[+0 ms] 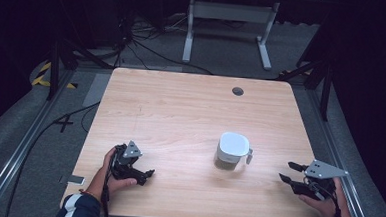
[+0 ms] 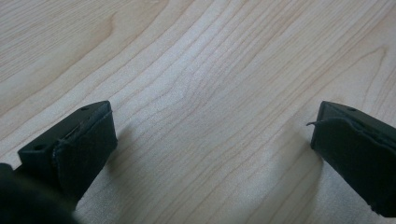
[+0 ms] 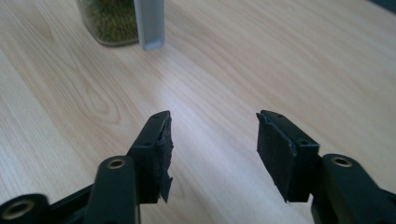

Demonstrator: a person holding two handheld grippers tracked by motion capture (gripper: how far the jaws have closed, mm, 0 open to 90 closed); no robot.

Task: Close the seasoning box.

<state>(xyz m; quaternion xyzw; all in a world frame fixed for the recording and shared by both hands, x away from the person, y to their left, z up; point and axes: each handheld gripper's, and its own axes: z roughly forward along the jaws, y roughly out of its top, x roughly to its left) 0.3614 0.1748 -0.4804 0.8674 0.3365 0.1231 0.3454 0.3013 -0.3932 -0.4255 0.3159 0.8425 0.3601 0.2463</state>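
A clear container point(image 1: 231, 154) with a white lid and a grey handle stands right of the table's middle; its base point(image 3: 109, 21) holds greenish-brown grains, and the grey handle point(image 3: 150, 23) hangs beside it. My left gripper point(image 1: 149, 175) rests low on the table at the front left, open, its jaws wide apart over bare wood point(image 2: 215, 135). At the front right my right gripper point(image 1: 288, 171) is open and points left toward the container, a short way from it, with nothing between its fingers point(image 3: 212, 140).
The wooden table point(image 1: 180, 113) has a round cable hole point(image 1: 238, 91) near its far edge. Beyond it stand a white desk frame point(image 1: 229, 25) and cables on the grey floor. A metal rail point(image 1: 24, 144) runs along the left.
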